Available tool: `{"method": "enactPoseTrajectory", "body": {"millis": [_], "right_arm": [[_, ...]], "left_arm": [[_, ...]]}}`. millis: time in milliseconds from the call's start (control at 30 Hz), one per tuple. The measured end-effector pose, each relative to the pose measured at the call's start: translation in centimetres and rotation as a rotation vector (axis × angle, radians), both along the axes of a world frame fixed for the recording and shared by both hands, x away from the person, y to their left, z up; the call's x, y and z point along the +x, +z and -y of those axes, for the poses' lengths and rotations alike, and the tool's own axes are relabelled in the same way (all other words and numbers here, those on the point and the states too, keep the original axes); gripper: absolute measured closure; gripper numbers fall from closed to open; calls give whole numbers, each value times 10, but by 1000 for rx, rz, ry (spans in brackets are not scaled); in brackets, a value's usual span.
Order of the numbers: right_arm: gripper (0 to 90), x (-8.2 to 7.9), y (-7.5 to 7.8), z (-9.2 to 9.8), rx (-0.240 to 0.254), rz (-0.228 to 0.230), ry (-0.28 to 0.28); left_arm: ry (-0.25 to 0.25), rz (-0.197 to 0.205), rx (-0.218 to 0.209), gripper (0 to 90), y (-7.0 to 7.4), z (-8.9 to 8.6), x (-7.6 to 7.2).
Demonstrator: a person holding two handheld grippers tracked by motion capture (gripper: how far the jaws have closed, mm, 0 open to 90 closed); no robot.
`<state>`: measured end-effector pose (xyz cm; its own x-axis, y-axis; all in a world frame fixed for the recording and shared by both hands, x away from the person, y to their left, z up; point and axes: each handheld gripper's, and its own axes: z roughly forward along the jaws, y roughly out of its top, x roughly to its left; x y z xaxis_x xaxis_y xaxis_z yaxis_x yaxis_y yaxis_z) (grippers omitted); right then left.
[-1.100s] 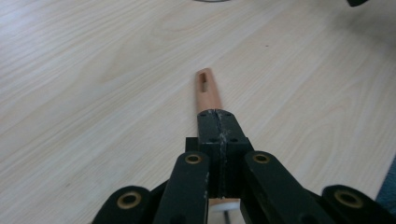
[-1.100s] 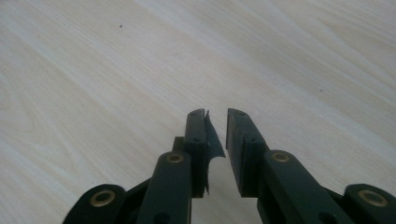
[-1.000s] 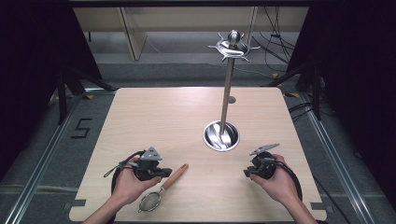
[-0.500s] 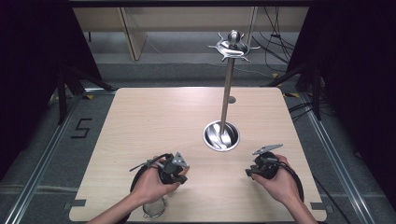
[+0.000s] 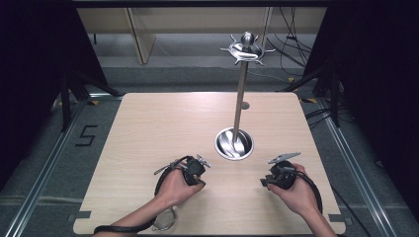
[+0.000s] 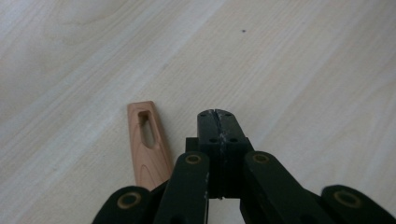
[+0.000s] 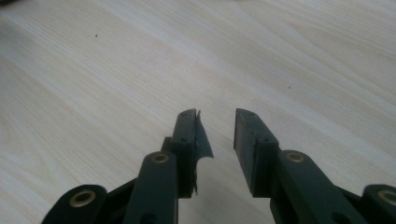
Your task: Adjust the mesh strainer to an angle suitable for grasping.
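A small strainer lies at the table's front edge. Its mesh bowl peeks out beside the left forearm, and its wooden handle, with a slot at the end, lies flat on the table. My left gripper hovers just right of that handle with its jaws pressed together and nothing between them; in the high view the left gripper sits over the handle. My right gripper stands open above bare wood, and it shows at the front right as the right gripper.
A metal hanging stand rises from a round shiny base right of the table's middle, with a ring of hooks on top. The light wooden table is bordered by dark floor and cables.
My left hand and gripper have moved right and forward, now covering the strainer's handle in the high view. The right hand has barely moved.
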<state>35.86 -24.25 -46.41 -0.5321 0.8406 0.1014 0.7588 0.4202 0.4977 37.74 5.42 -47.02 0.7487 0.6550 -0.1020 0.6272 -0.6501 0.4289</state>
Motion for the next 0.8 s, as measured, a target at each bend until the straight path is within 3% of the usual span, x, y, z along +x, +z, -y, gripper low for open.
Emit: {"method": "enactPoseTrajectory", "body": {"millis": [133, 467, 633, 800], "right_arm": [[706, 0, 1, 1, -2, 3, 5], [708, 1, 1, 2, 4, 12, 11], [708, 1, 1, 3, 8, 14, 3], [708, 0, 1, 2, 10, 4, -3]], "left_arm": [[22, -26, 33, 893, -8, 1, 9], [23, -21, 73, 892, -14, 0, 22], [64, -20, 78, 892, -14, -4, 25], [130, -18, 106, 892, -13, -22, 40]]}}
